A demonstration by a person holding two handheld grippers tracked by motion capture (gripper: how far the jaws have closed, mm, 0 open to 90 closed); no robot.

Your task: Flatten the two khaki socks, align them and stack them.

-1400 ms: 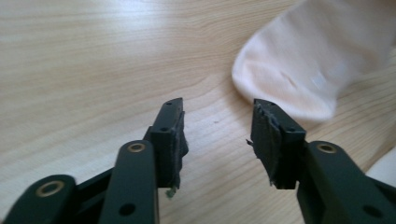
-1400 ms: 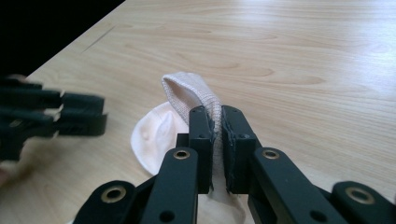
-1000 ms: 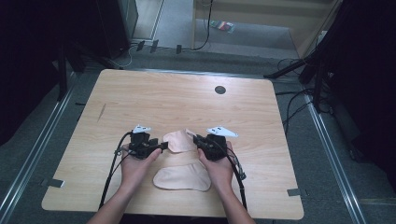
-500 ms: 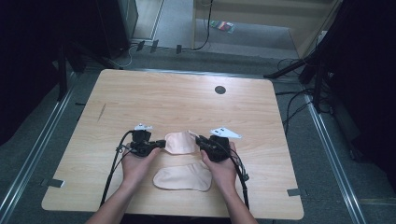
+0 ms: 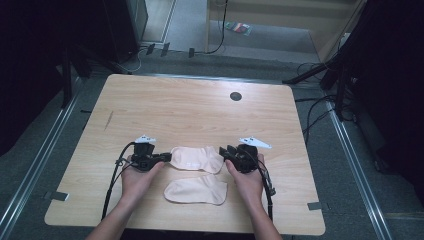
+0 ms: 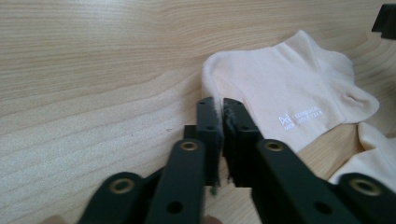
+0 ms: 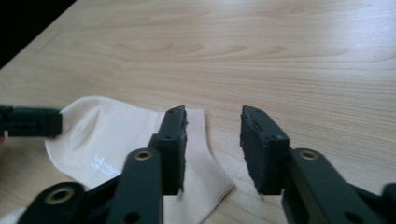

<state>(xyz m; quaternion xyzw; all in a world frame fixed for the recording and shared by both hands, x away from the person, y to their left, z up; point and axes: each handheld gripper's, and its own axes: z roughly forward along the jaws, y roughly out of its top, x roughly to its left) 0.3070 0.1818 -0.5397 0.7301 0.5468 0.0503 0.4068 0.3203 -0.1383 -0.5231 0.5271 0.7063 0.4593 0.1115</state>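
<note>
We hold the upper pale peach cotton sock [image 5: 196, 158] — flat on the light wooden table [image 5: 200, 107] at six o'clock — pinched by our left gripper [image 6: 219, 122], while our right gripper [image 7: 212, 140], jaws wide, must next close on its cuff.

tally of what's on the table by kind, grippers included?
Socks: 2, upper sock and lower sock, both beige
Grippers: 2, left gripper shut on the upper sock's edge, right gripper open at its other end
Total: 4
</note>
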